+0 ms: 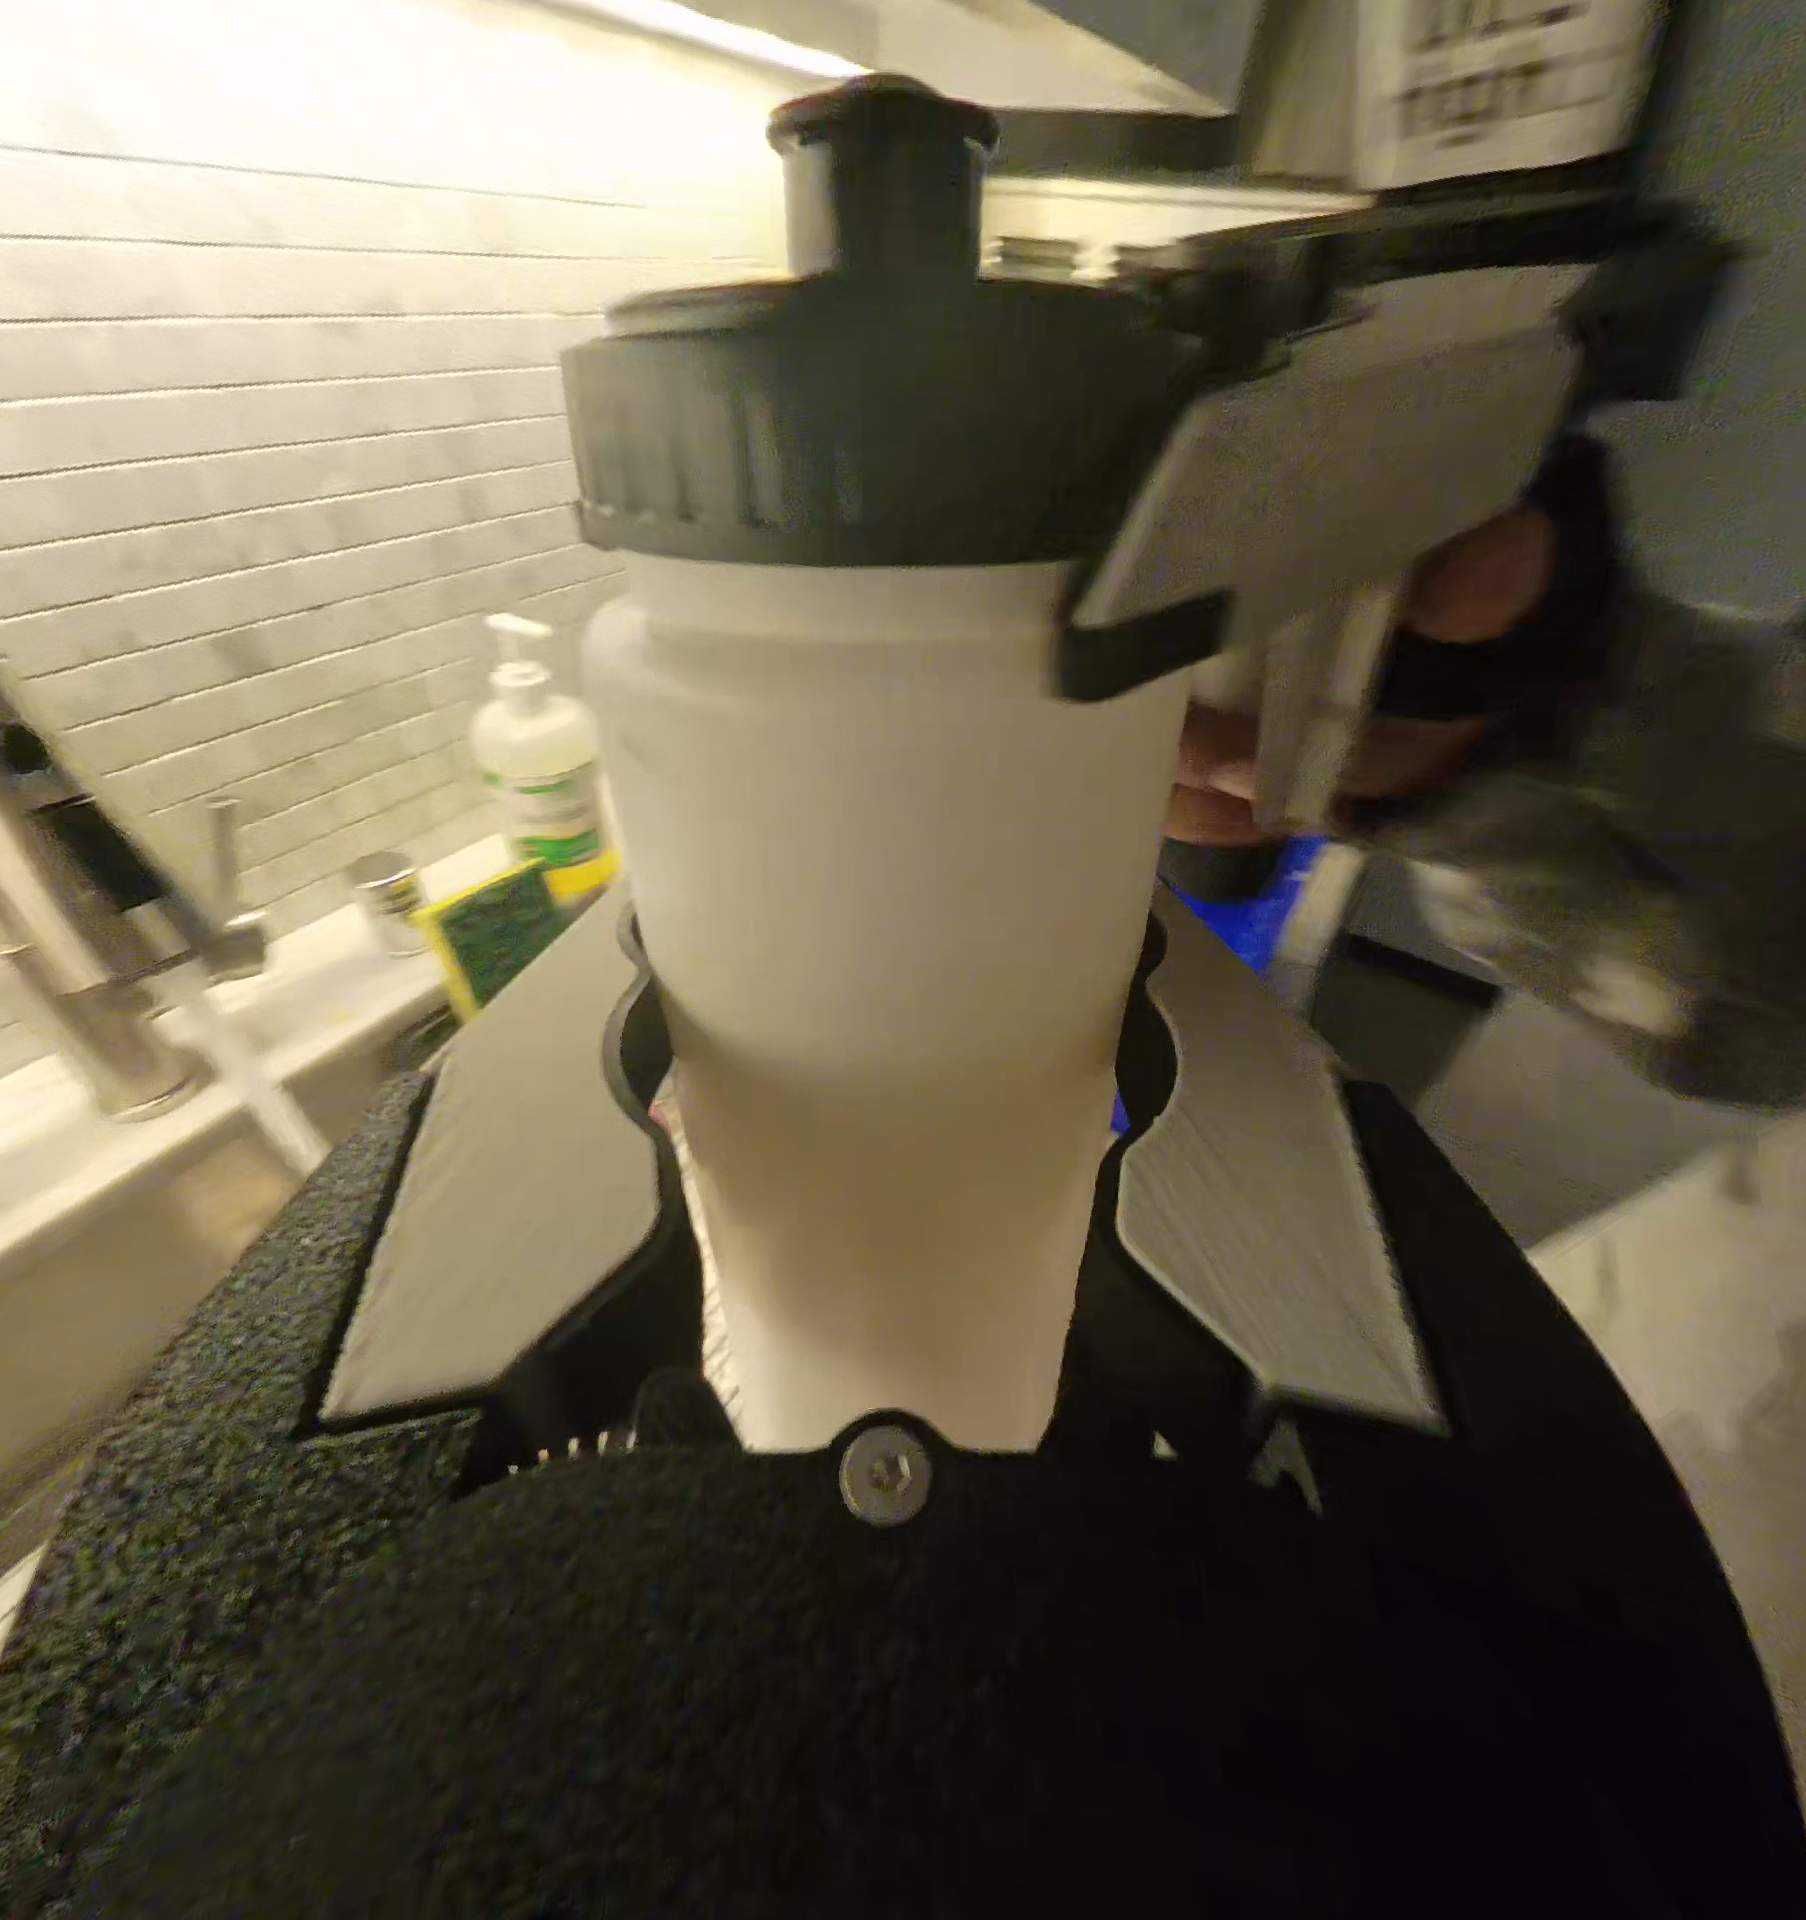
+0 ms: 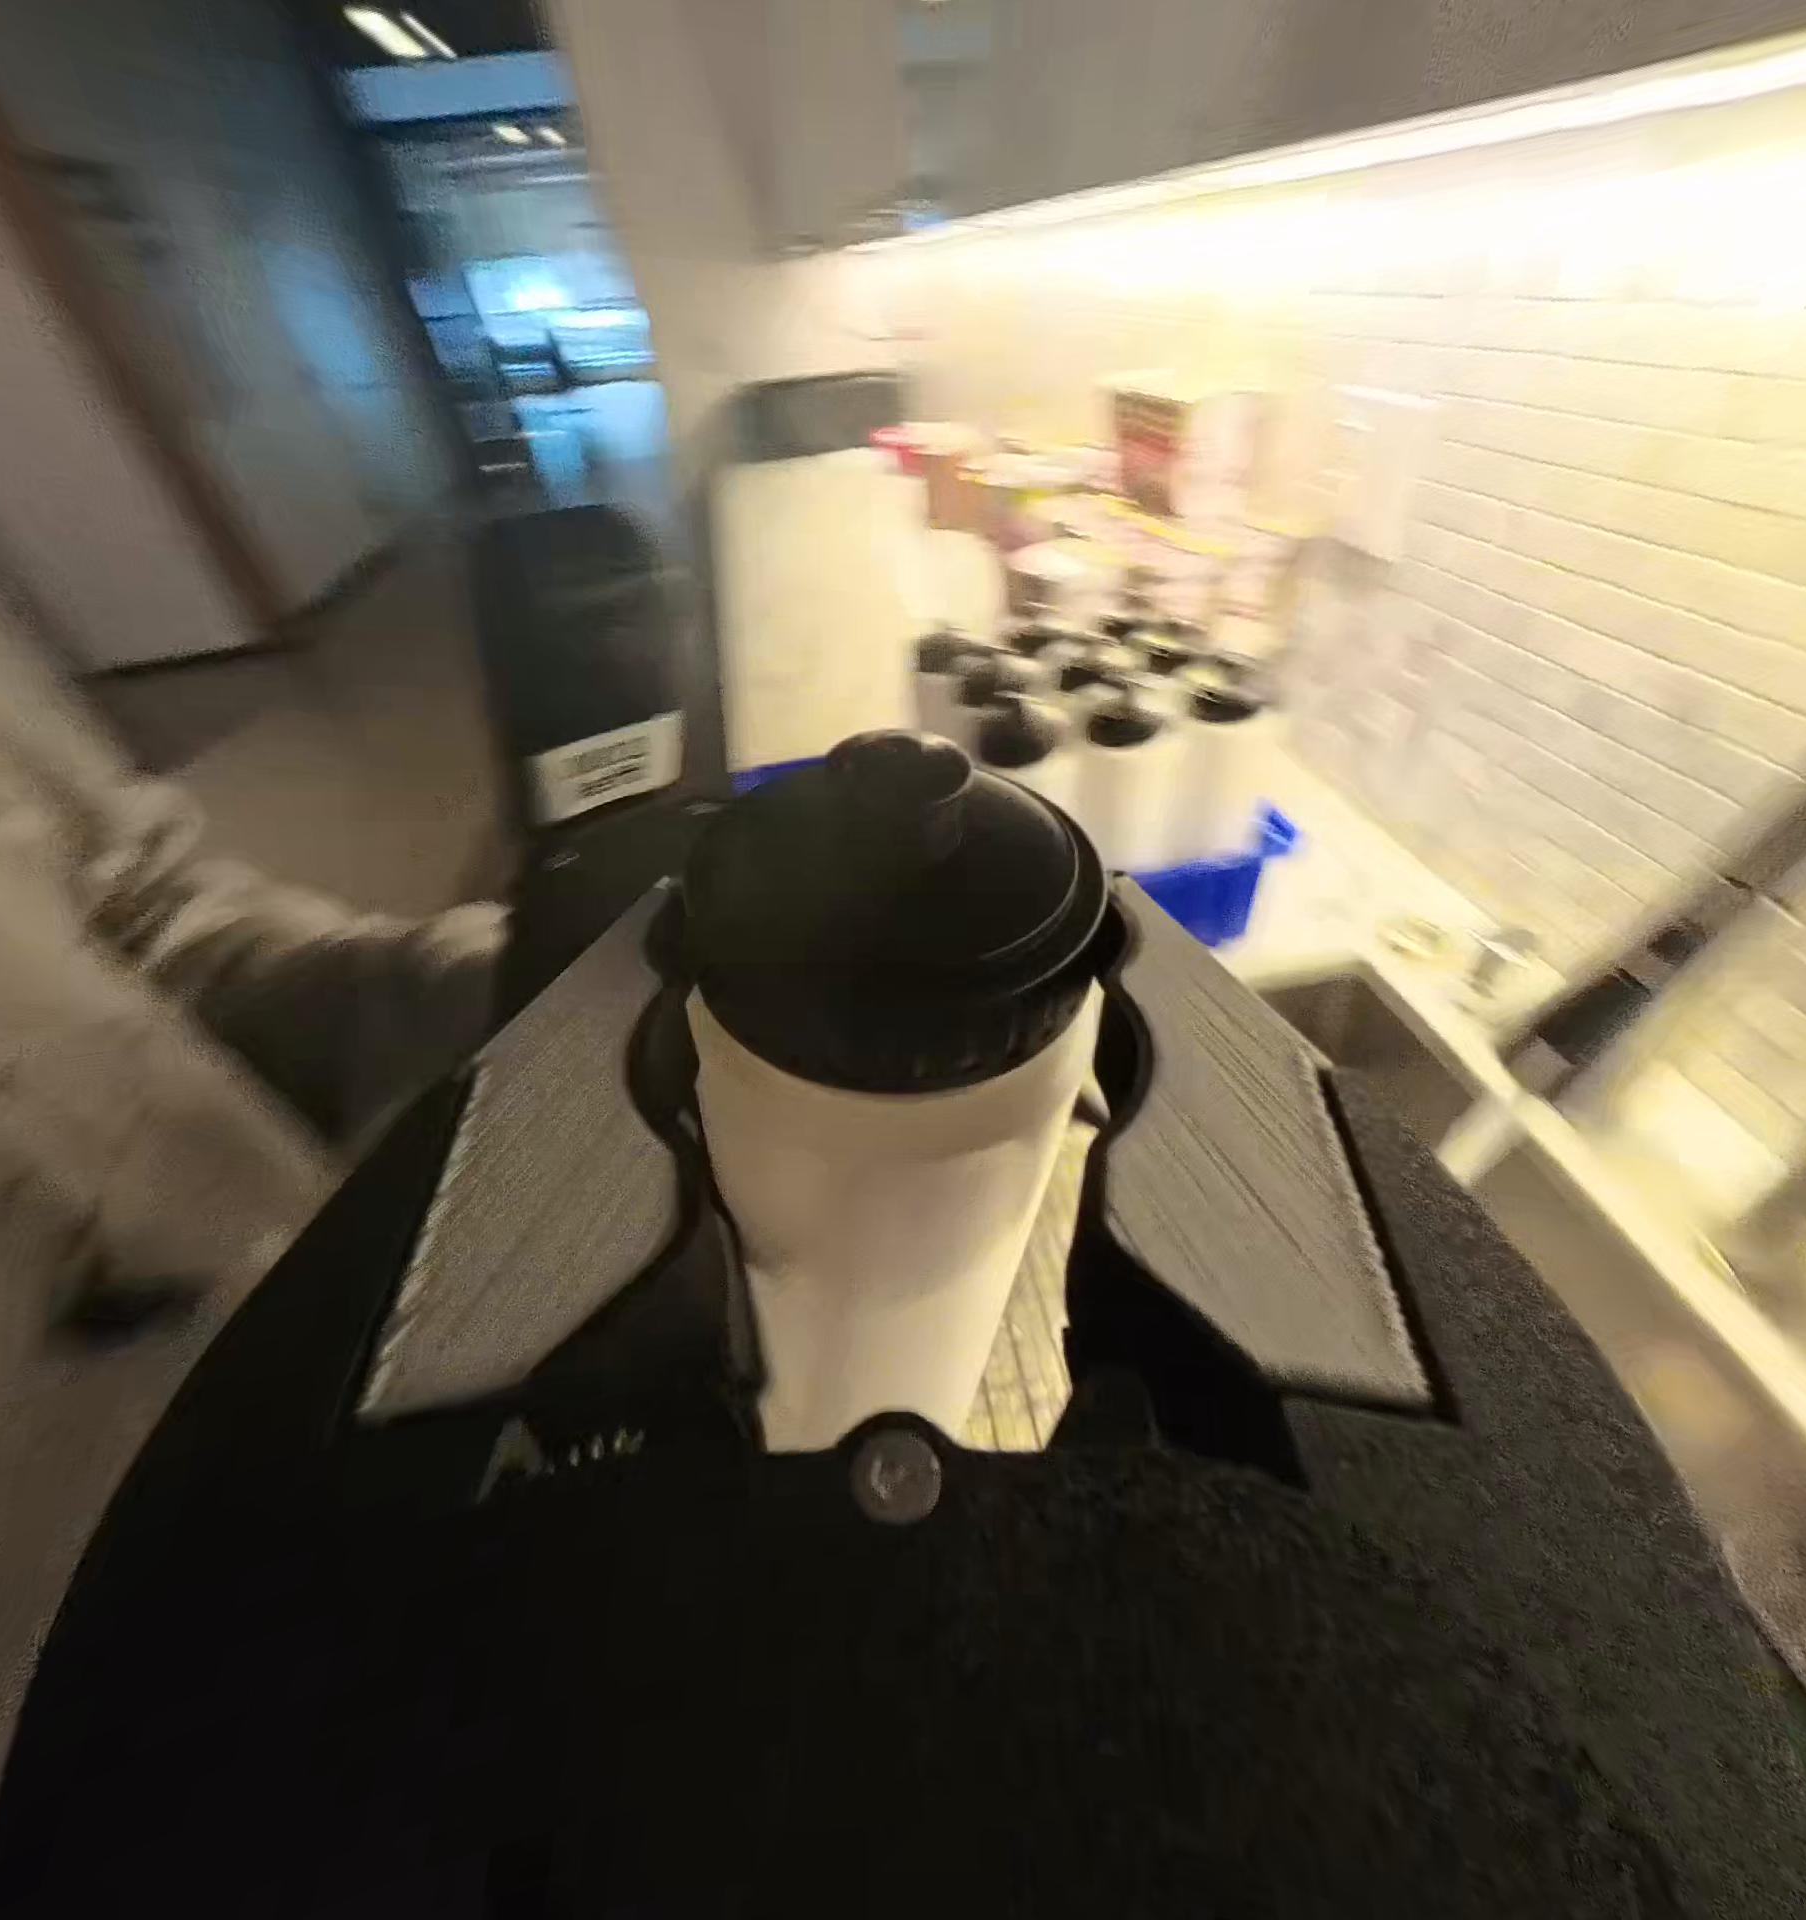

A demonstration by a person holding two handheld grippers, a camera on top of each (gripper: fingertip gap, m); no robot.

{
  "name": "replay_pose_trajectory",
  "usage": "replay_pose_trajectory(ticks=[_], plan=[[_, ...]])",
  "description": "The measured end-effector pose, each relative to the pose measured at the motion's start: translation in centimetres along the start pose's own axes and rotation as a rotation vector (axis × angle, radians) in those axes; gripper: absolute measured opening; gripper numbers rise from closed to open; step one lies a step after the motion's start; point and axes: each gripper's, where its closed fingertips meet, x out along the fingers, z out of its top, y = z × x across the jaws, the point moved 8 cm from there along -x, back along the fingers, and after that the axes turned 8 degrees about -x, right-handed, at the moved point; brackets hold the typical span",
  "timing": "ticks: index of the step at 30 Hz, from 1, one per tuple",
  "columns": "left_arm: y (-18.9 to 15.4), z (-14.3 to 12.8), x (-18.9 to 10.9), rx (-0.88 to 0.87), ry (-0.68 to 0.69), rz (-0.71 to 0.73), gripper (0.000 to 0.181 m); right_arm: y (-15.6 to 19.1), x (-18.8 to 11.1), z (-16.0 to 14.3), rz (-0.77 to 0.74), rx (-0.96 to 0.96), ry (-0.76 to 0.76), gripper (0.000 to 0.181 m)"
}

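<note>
A white plastic bottle (image 1: 878, 810) with a black screw cap and spout (image 1: 857, 436) stands upright between my left gripper's (image 1: 894, 925) fingers, which are shut on its narrow waist. My right gripper's finger (image 1: 1325, 457) comes in from the upper right, held by a gloved hand, and lies against the cap's side. In the right wrist view the cap (image 2: 878, 935) sits between my right gripper's (image 2: 888, 914) fingertips, which close on its rim, and the white body (image 2: 878, 1195) hangs below. Both views are blurred.
A tap (image 1: 120, 966), a small metal tin (image 1: 390, 899), a pump soap bottle (image 1: 535, 758) and a yellow-green sponge (image 1: 494, 935) line the sink ledge by the tiled wall. Several more black-capped white bottles (image 2: 1096, 727), a blue crate (image 2: 1211, 883), a sink (image 2: 1335, 1018), a black bin (image 2: 577, 665), a sleeve (image 2: 203, 966).
</note>
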Motion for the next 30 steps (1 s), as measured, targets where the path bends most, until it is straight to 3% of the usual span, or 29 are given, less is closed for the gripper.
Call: replay_pose_trajectory(ticks=[4,6,8,10,12,15,18,19,22,25,27,28,30], plan=[[-2.9,-0.1,-0.7,-0.113,0.024,-0.469,0.088,0.6,-1.1,0.5,0.592,0.03,-0.095,0.077],[-3.6,0.0,-0.6,-0.205,0.016,-0.58,0.087,0.4,-0.6,0.9,0.667,0.091,-0.132,0.077],[-2.9,0.4,-0.6,-0.219,-0.032,-0.509,0.087,-0.1,-0.2,1.0,0.56,0.115,-0.14,0.08],[-1.8,0.5,-0.7,-0.179,-0.046,-0.353,0.087,-0.3,-0.2,1.0,0.353,0.09,-0.133,0.102],[-0.8,0.4,-0.9,-0.162,-0.059,-0.2,0.088,0.0,-0.4,1.1,0.135,0.07,-0.129,0.109],[0.0,-0.2,-1.0,-0.081,-0.034,0.009,0.087,0.2,0.1,0.6,-0.203,0.086,-0.038,0.1],[-0.1,-0.9,-0.5,0.025,0.018,0.117,0.087,0.7,1.2,0.1,-0.242,0.117,0.006,0.078],[-0.1,-1.0,-0.5,0.035,0.013,0.128,0.087,0.6,1.4,0.0,-0.224,0.107,0.036,0.077],[-0.1,-1.0,-1.0,0.017,-0.015,0.079,0.087,0.5,1.6,0.8,-0.062,0.045,0.055,0.077],[-0.7,-0.8,-1.7,-0.076,-0.039,-0.187,0.087,0.4,0.8,2.2,0.32,-0.098,-0.074,0.077],[-0.9,-1.0,-2.3,-0.175,-0.044,-0.376,0.088,-0.7,0.0,4.0,0.589,0.002,-0.167,0.078],[-0.7,-1.0,-2.5,-0.219,-0.05,-0.43,0.087,-1.4,-0.2,4.7,0.643,0.016,-0.203,0.078],[0.0,-1.0,-2.8,-0.245,-0.059,-0.42,0.087,-2.9,0.2,5.6,0.597,0.01,-0.231,0.078]])
